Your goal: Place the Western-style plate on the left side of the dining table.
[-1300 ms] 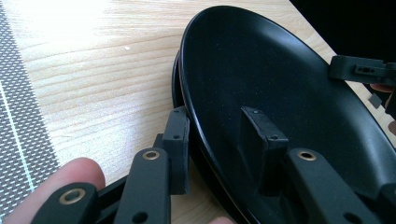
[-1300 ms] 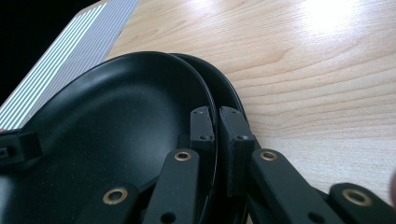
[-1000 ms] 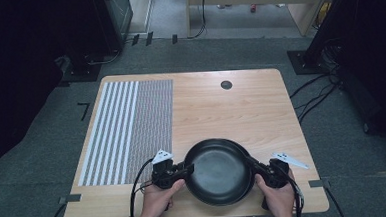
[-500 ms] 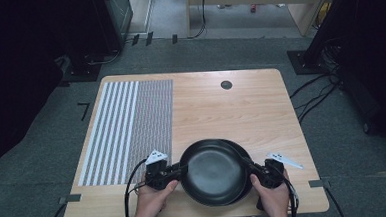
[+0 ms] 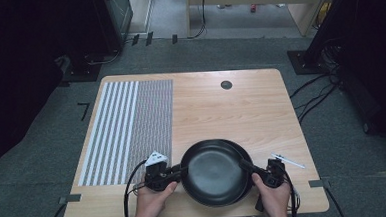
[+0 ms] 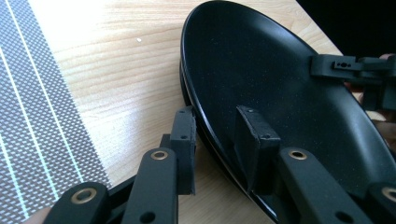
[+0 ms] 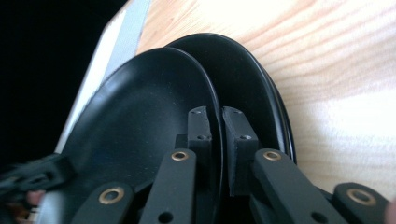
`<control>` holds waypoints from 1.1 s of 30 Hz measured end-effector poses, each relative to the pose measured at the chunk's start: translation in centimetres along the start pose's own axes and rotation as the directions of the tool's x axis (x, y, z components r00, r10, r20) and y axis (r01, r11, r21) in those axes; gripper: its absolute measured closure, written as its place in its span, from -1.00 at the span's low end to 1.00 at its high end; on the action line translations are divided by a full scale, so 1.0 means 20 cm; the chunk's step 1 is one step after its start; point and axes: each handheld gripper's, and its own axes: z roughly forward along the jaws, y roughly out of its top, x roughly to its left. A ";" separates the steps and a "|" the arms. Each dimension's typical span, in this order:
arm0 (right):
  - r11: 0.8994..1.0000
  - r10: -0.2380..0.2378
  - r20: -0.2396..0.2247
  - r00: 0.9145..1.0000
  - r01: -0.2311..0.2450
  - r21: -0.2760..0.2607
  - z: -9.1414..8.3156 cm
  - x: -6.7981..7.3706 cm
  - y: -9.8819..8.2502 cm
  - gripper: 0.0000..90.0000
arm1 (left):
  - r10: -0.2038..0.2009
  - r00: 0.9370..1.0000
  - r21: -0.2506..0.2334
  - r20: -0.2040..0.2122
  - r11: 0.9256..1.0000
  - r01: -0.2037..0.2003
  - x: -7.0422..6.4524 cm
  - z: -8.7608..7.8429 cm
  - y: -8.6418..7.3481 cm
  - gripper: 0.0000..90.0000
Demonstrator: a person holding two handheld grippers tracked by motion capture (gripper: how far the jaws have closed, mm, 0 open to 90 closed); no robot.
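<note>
Near the wooden table's front edge, your right gripper is clamped on the rim of the upper round black plate. Your left gripper straddles the opposite rim, jaws apart. The lower black plate awaits separating, I'd judge.

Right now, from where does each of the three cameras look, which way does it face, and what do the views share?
High view: above the person's table edge, facing forward and down on the light wooden table; both hands and forearms show.
Left gripper view: on the left claw, looking along its black jaws at the upper round black plate.
Right gripper view: on the right claw, its jaws pinching that plate's rim above a second black plate.
All views share the stacked plates.
</note>
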 end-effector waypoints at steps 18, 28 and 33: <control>0.998 0.037 -0.056 0.998 -0.040 -0.051 -0.03 0.08 -0.01 0.89 | -0.124 0.989 -0.050 0.078 0.991 0.128 0.06 -0.08 0.02 0.70; 0.999 0.007 -0.089 0.996 -0.011 -0.043 0.03 0.22 0.05 0.90 | -0.149 0.986 -0.085 0.075 0.984 0.155 0.12 -0.18 0.07 0.71; 0.999 -0.020 -0.095 0.995 0.017 -0.033 0.08 0.30 0.07 0.90 | -0.160 0.985 -0.115 0.061 0.979 0.166 0.17 -0.25 0.10 0.72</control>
